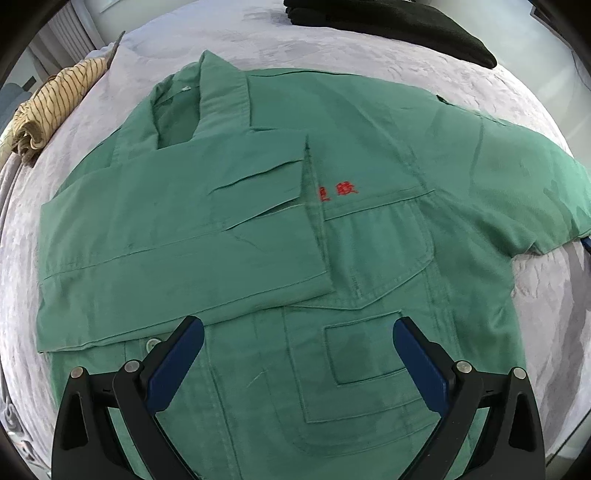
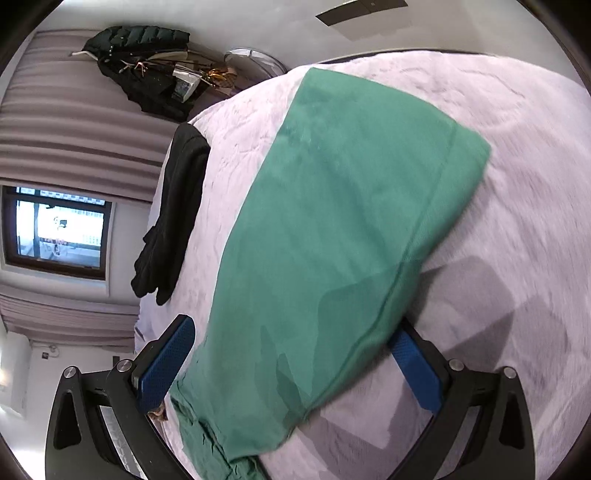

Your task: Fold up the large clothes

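Note:
A green work jacket with red stitched characters lies front up on a pale quilted bed. One sleeve is folded across its chest. My left gripper is open and empty, hovering over the jacket's lower front near a pocket. In the right wrist view the other green sleeve stretches away over the bed. My right gripper is open, its blue fingers either side of the sleeve, which lies between the jaws.
A striped yellow cloth lies bunched at the bed's left edge. A black garment lies at the far side; it also shows in the right wrist view. A window, curtains and a hanging dark coat lie beyond.

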`<state>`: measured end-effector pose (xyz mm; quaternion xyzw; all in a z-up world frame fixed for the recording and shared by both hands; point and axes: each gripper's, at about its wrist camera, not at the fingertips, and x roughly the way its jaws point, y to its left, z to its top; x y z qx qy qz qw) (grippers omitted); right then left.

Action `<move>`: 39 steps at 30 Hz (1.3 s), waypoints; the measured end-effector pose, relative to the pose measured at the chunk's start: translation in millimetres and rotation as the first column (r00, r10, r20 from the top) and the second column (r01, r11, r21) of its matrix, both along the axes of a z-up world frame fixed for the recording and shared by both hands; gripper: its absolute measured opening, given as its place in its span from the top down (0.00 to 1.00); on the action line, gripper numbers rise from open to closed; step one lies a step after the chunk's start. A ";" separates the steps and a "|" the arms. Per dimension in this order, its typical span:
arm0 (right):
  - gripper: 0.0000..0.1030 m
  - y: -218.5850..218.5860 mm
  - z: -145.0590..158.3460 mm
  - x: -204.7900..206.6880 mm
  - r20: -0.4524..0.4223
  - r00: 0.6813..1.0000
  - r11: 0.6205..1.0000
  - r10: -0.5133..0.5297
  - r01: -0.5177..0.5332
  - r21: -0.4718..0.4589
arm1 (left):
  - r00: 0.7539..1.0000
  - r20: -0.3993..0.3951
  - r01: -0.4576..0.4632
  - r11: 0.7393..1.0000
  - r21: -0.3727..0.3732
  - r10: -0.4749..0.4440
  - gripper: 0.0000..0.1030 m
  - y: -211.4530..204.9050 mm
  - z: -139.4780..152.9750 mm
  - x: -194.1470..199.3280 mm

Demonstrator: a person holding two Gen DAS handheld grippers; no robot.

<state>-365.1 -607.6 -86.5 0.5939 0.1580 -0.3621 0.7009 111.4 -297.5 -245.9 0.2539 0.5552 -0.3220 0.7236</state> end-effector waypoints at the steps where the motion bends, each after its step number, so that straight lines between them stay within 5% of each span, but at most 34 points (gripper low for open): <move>1: 0.00 -2.6 0.6 -0.1 0.001 1.000 1.000 -0.001 0.001 -0.003 | 1.000 -0.003 0.000 1.000 -0.002 0.000 0.00 -2.4 5.7 -5.7; 10: 0.03 -16.2 -0.8 -9.8 0.080 0.992 0.995 -0.099 0.096 0.037 | 1.000 -0.016 -0.021 1.000 -0.004 0.021 0.00 -1.3 11.5 -12.1; 11: 0.16 -16.0 -2.1 -10.9 0.082 0.991 0.994 -0.105 0.101 0.048 | 1.000 -0.017 -0.024 1.000 -0.006 0.024 0.00 4.3 16.0 -24.0; 12: 0.54 -16.4 -5.2 -12.1 0.080 0.991 0.992 -0.110 0.104 0.068 | 0.999 -0.021 -0.029 1.000 -0.008 0.029 0.00 6.9 17.0 -24.7; 14: 0.96 -17.3 -13.9 -14.8 0.065 0.990 0.987 -0.123 0.115 0.115 | 0.999 -0.027 -0.040 0.999 -0.010 0.039 0.00 12.4 16.9 -23.0; 19: 0.96 -5.1 6.0 -0.6 0.023 0.997 0.997 -0.075 0.075 0.020 | 0.996 -0.029 -0.082 0.996 -0.019 0.082 0.00 36.1 19.5 -10.3; 24: 0.96 29.7 62.4 67.5 -0.090 0.984 0.969 0.157 -0.171 -0.178 | 0.989 -0.003 -0.148 0.988 -0.032 0.148 0.00 65.1 22.9 18.3; 28: 0.96 85.8 93.8 150.8 -0.174 0.913 0.866 0.370 -0.406 -0.292 | 0.976 -0.010 -0.215 0.974 -0.065 0.215 0.00 91.2 28.5 45.8; 32: 0.96 162.3 96.2 238.1 -0.249 0.799 0.725 0.547 -0.601 -0.335 | 0.967 0.006 -0.252 0.964 -0.082 0.254 0.00 119.1 30.9 73.0; 39: 0.96 281.9 12.7 340.6 -0.384 0.584 0.548 0.715 -0.810 -0.211 | 0.931 0.001 -0.363 0.927 -0.094 0.365 0.00 174.8 22.3 110.1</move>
